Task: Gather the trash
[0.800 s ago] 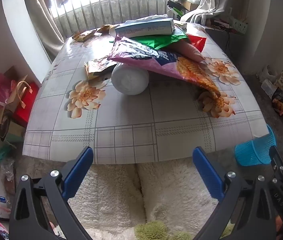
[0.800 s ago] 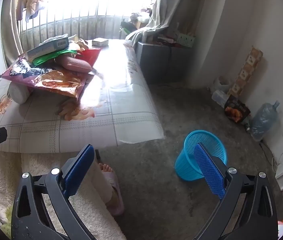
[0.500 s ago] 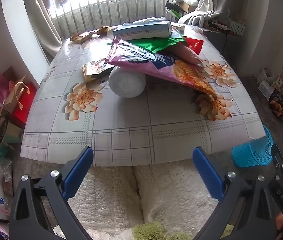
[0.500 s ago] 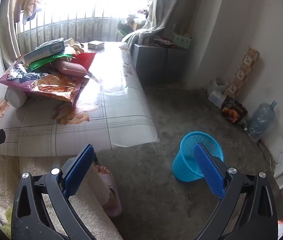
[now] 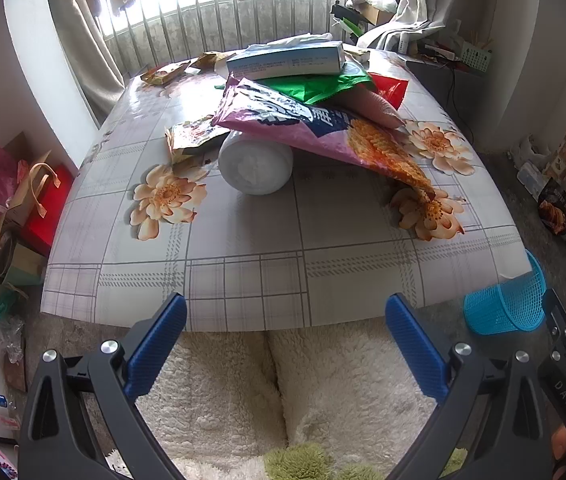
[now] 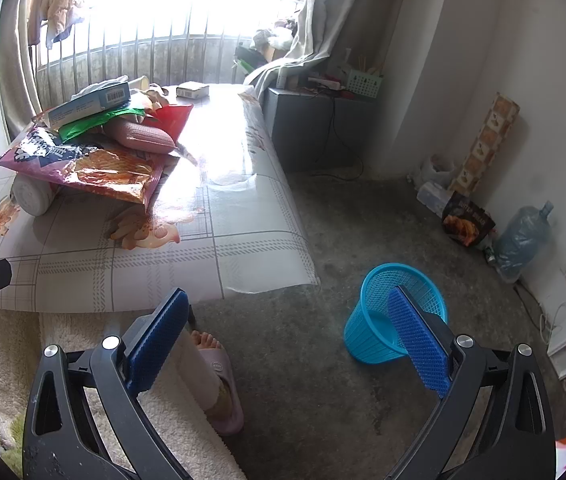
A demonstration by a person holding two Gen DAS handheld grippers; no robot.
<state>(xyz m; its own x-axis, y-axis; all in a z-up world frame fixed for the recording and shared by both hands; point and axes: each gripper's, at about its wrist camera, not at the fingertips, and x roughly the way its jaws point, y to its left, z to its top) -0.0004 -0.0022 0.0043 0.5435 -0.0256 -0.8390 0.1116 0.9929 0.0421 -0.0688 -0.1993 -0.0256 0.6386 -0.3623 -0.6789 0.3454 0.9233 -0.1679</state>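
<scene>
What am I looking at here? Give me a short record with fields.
place: table with flowered cloth, by a window
trash pile: purple snack bag, green wrapper, blue-white box, white roll
bin: blue basket on the floor right of the table
left gripper: jaws open, empty
right gripper: jaws open, empty

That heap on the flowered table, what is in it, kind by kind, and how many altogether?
Snack bags and wrappers I can tell apart: 4: purple bag, green bag, red bag, small wrapper
Boxes: 1: pale blue box
White rolls: 1: white roll
Pink pads: 1: pink pad
Total: 7
</scene>
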